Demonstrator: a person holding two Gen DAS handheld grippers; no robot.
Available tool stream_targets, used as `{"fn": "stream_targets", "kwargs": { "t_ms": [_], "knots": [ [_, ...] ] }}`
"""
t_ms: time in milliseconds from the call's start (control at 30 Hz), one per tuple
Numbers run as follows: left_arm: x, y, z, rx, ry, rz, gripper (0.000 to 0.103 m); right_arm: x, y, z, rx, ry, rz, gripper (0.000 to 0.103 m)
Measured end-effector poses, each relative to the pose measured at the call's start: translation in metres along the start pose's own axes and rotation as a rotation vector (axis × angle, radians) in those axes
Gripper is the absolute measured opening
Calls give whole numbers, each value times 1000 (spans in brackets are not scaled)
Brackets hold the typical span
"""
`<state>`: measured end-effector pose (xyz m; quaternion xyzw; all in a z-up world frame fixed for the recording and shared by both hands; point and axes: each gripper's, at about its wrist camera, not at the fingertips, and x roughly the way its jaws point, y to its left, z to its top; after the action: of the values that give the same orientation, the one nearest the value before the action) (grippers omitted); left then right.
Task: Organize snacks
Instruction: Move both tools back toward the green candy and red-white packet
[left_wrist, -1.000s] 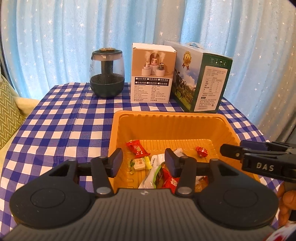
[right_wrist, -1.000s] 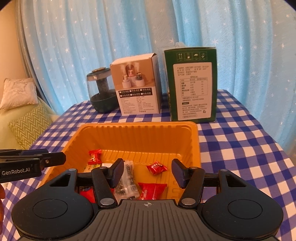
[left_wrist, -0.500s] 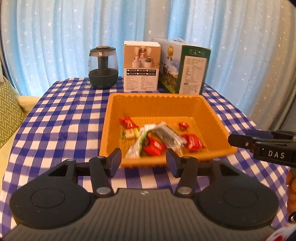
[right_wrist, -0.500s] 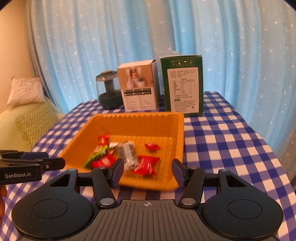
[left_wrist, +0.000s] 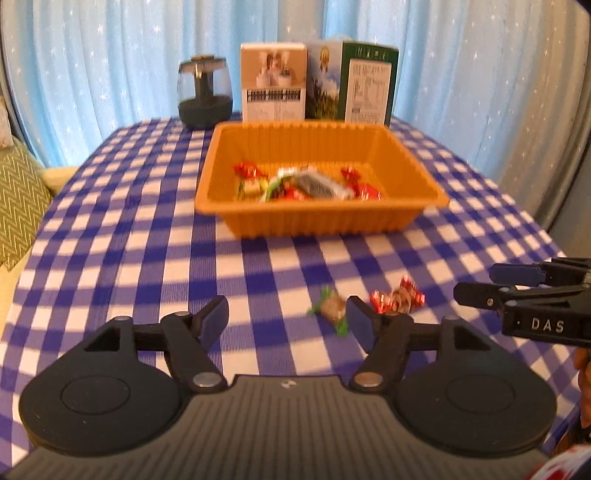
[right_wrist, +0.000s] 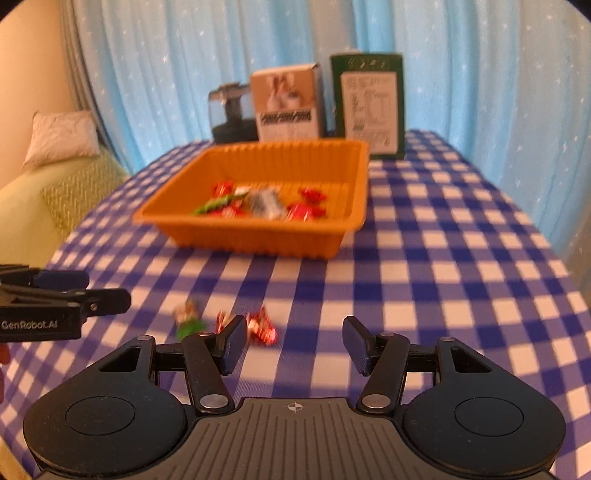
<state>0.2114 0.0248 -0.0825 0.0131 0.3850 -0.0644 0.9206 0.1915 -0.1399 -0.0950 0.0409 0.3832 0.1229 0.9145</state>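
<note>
An orange tray (left_wrist: 406, 206) (right_wrist: 258, 236) holds several wrapped snacks on the blue checked tablecloth. Nearer to me two loose sweets lie on the cloth: a green-wrapped candy (left_wrist: 332, 308) (right_wrist: 188, 317) and a red-wrapped candy (left_wrist: 399, 297) (right_wrist: 260, 326). My left gripper (left_wrist: 288, 319) hovers just left of the green candy; its jaws are opening and nothing is between them. My right gripper (right_wrist: 295, 341) stands open and empty, just right of the red candy. Each gripper shows at the other view's edge.
At the table's far end stand a dark-based clear jar (left_wrist: 204, 98), a white box (left_wrist: 273, 86) and a green carton (left_wrist: 364, 86) before a blue starred curtain. A sofa with cushions (right_wrist: 62, 136) sits to the left.
Both grippers have pulled back from over the tray toward the near side of the table. The two loose candies have come into view. The left jaws have spread wider.
</note>
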Motion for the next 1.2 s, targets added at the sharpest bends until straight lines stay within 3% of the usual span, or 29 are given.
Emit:
{"fn": "stream_targets", "kwargs": {
  "t_ms": [167, 267, 967, 1200],
  "knots": [
    [4, 6, -9, -12, 23, 12, 75, 14, 12, -10, -50, 40, 28, 59],
    [6, 11, -7, -36, 17, 18, 78, 21, 18, -9, -55, 31, 41, 65],
    [26, 21, -4, -122, 75, -10, 78, 72, 38, -6, -122, 35, 10, 66],
    [26, 17, -3, -121, 74, -17, 78, 71, 42, -7, -148, 32, 4, 46]
  ]
}}
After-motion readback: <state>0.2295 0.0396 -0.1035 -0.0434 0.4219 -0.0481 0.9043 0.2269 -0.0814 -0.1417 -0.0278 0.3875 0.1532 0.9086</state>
